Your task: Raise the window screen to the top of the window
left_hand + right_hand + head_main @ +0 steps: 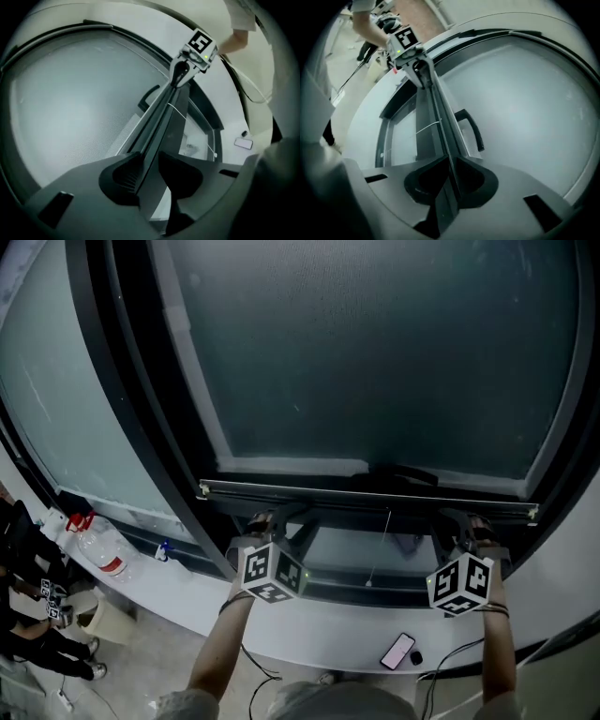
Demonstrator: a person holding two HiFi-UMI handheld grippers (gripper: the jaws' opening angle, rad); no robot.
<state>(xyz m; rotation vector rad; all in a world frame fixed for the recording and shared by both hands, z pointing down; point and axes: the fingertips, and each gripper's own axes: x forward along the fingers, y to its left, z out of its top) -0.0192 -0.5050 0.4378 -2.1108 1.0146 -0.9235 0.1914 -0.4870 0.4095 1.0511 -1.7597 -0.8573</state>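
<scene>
Lifting barely begun, I judge: left tool (265, 521) and right tool (478, 523) clamp the screen bar (375, 491) (low, top far off)

Head view: from above, steeply down onto the long grey metal bottom bar (328, 493), at arm's length.
Left gripper view: close on the bar, looking along it to the right gripper (180, 75).
Right gripper view: likewise, toward the left gripper (419, 70).
Shared: the bar.
</scene>
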